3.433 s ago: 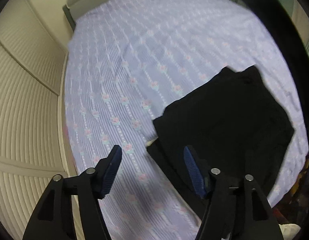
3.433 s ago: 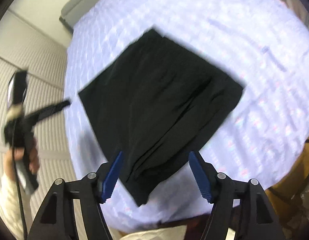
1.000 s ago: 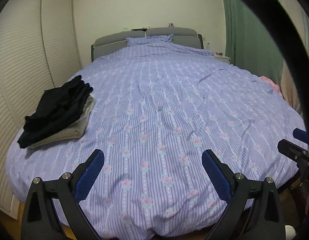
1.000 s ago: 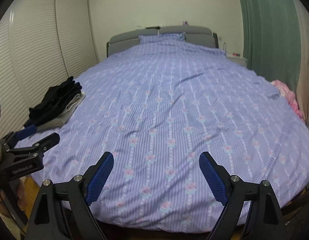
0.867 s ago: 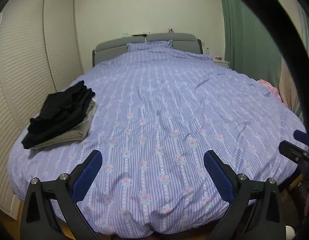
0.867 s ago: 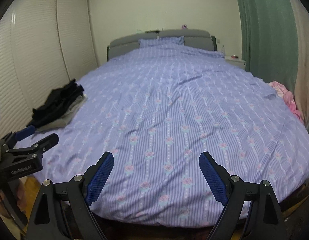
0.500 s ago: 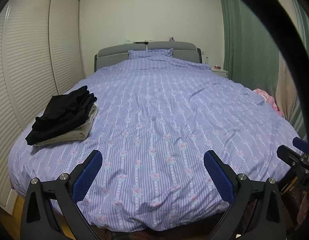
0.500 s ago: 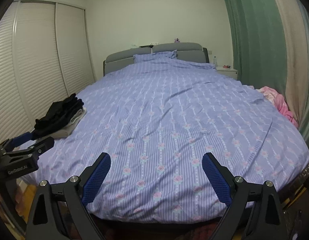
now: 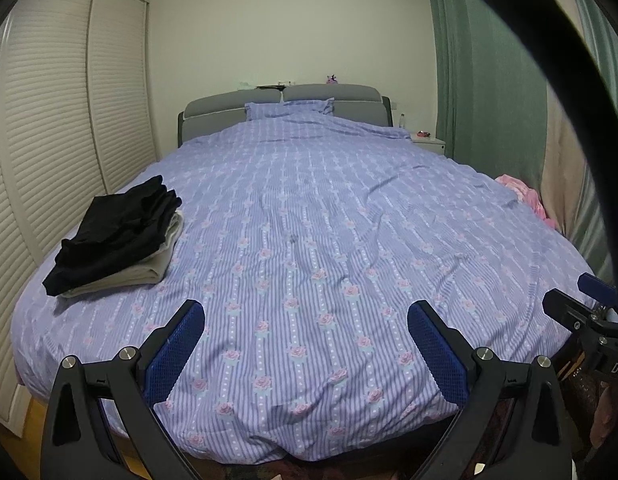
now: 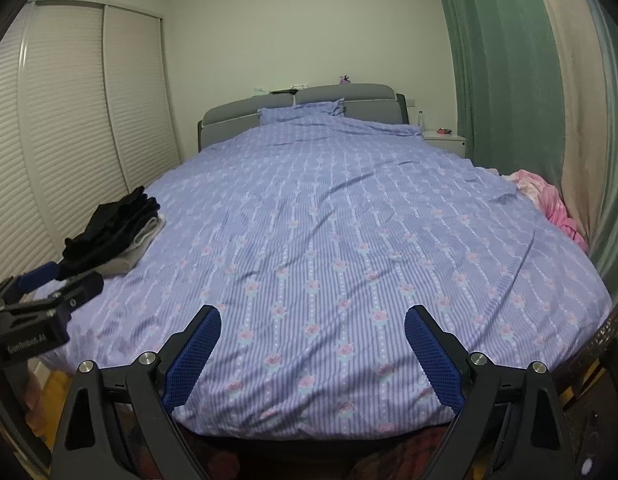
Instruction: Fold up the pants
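Two wrist views over one bed (image 9: 309, 208) covered with a lilac striped, rose-printed duvet. I counted one stack of folded clothes at the bed's left edge: the folded black pants (image 9: 117, 232) lay on top of one folded beige garment (image 9: 149, 272), and both rested on the duvet beside the white louvred wardrobe doors (image 9: 49, 128), of which I saw two panels. My left claw (image 9: 305, 344) stood released, its two blue-padded fingers (image 9: 177, 344) spread wide with only the duvet showing between them. My right claw (image 10: 313, 348) was likewise released; its jaws had just been opening and gripped nothing. Both claws sat at the foot of the bed, well apart from the pants. At the head stood one grey padded headboard (image 10: 341, 96) in two sections and one pillow (image 10: 301, 114) in matching fabric. At the right I counted one white nightstand (image 10: 445, 140), one green curtain (image 10: 501, 80) and one pink crumpled cloth (image 10: 549, 204) at the bed's right edge.
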A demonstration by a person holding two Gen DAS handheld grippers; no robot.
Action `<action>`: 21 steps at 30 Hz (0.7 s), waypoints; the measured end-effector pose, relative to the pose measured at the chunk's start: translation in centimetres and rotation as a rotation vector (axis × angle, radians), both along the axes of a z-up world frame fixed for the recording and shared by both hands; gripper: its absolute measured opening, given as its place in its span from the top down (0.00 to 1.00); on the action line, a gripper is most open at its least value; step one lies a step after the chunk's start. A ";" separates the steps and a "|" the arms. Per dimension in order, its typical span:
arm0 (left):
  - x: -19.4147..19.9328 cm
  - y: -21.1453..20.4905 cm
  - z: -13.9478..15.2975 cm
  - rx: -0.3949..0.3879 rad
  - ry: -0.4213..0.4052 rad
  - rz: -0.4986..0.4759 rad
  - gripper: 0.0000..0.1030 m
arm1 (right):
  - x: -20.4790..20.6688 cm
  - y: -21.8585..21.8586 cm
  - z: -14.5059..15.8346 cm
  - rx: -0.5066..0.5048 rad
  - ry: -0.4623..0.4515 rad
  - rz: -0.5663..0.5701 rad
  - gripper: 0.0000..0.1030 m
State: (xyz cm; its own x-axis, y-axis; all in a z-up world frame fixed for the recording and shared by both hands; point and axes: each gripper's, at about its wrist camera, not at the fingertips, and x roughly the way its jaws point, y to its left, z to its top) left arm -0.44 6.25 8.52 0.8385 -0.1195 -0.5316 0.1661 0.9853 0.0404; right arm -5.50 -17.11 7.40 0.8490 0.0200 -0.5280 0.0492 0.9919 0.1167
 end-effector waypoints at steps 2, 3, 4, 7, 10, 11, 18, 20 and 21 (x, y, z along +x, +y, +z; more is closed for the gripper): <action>0.0 -0.2 -0.1 0.003 -0.002 -0.001 0.00 | 0.0 -0.1 0.0 -0.002 -0.001 -0.001 0.08; 0.0 -0.3 -0.1 0.004 -0.001 -0.001 0.00 | 0.0 -0.1 0.0 -0.003 -0.001 -0.003 0.08; 0.1 -0.4 -0.1 0.007 0.001 -0.001 0.00 | 0.1 -0.2 -0.1 -0.003 0.000 -0.003 0.08; 0.2 -0.7 -0.2 0.024 0.000 0.011 0.00 | 0.3 -0.4 -0.1 0.004 0.004 0.000 0.08; 0.3 -0.9 -0.2 0.039 -0.002 0.016 0.00 | 0.6 -0.5 -0.2 0.005 0.005 -0.004 0.08; 0.4 -0.9 -0.3 0.043 0.000 0.014 0.00 | 0.7 -0.5 -0.2 0.004 0.008 -0.003 0.08; 1.0 -1.3 -0.4 0.056 0.005 0.013 0.00 | 1.0 -0.6 -0.3 0.001 0.010 0.000 0.08; 1.0 -1.4 -0.5 0.059 0.005 0.013 0.00 | 1.0 -0.6 -0.3 -0.001 0.010 -0.003 0.08; 1.0 -1.4 -0.5 0.059 0.001 0.015 0.00 | 1.0 -0.6 -0.3 -0.001 0.010 -0.004 0.08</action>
State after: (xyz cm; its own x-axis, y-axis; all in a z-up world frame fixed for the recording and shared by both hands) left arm 0.59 4.90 8.05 0.8393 -0.0751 -0.5384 0.1510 0.9837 0.0980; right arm -4.46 -17.72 7.13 0.8435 0.0156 -0.5369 0.0547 0.9919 0.1148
